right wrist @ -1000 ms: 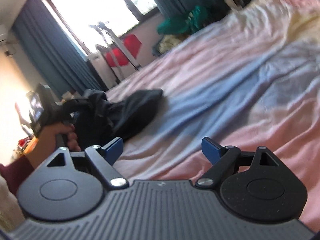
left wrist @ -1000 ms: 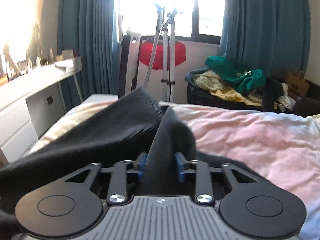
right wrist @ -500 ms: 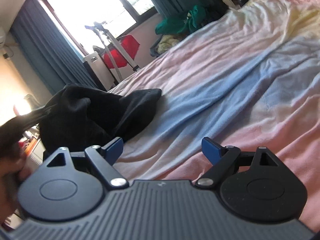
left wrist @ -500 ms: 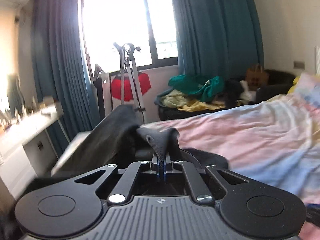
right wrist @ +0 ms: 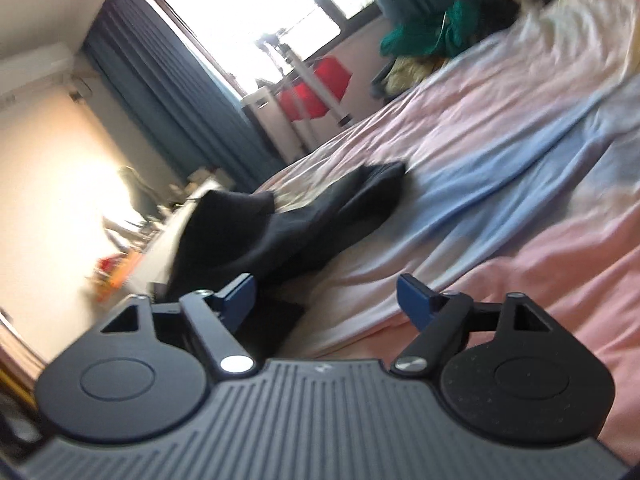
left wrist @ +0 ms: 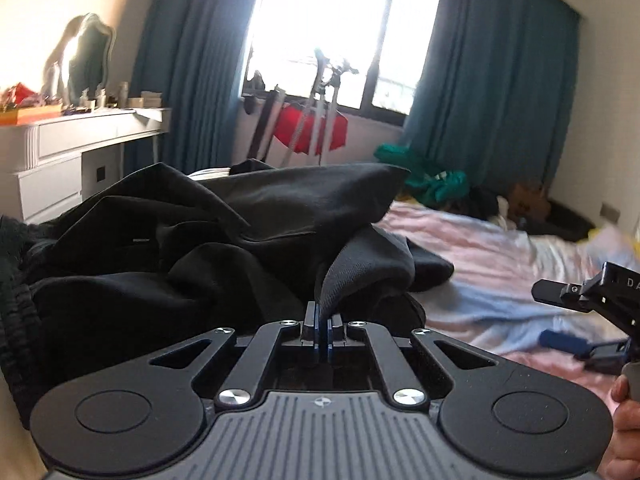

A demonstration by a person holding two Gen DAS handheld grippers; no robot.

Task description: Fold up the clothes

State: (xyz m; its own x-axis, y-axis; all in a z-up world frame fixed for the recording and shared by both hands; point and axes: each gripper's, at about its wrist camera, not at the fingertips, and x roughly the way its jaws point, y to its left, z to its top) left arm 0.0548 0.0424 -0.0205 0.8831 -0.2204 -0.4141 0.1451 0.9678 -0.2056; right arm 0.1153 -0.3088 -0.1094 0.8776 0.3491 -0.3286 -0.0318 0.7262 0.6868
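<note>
Bedroom, bed with pink-blue sheet. Left gripper jaws pinched on a fold of the black garment, which is bunched on the bed's left side. Right gripper jaws spread and closing, nothing pinched, garment edge just ahead. Farther back: clothes pile, curtains, window.
</note>
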